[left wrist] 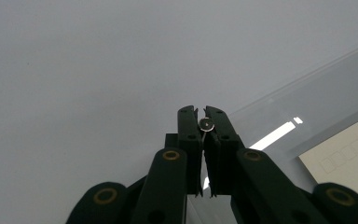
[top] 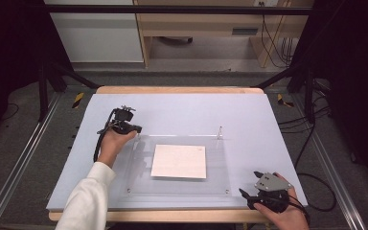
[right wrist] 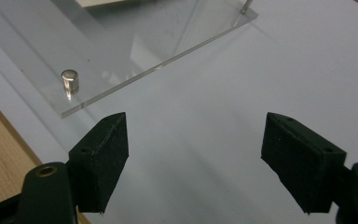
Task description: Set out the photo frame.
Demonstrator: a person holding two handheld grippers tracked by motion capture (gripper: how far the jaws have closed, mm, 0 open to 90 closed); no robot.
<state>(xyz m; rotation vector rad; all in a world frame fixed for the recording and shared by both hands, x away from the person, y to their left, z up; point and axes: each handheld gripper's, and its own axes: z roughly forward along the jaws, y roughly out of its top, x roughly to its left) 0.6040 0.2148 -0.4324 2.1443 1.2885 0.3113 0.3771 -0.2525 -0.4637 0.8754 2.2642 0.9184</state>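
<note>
Pale lavender matting point(top: 182, 108) is spread over the wooden table point(top: 172, 89), and on it a clear rectangular acrylic plate point(top: 218, 165) is laid, with a white square paper sheet point(top: 178, 161) seen beneath or within it at the centre. Small metal cylindrical pins are set at the plate's corners, apparently to clamp the plate and keep the sheet from sliding: one is seen at the 1 o'clock corner point(top: 219, 130) and another at the 5 o'clock corner point(right wrist: 69, 81).

At the 10 o'clock corner of the plate, the left gripper point(top: 135, 129) is held by a hand in a white sleeve. Its jaws are seen pressed together on a small round metal pin head point(left wrist: 207, 124), so that corner's pin is judged to be in the course of being set or drawn.

At 5 o'clock, just off the plate, the right gripper point(right wrist: 193, 161) is held low over the mat with its jaws spread wide and nothing between them. The nearby corner pin lies just beyond its left pad point(right wrist: 102, 154), and a reach for that pin is judged likely.
</note>
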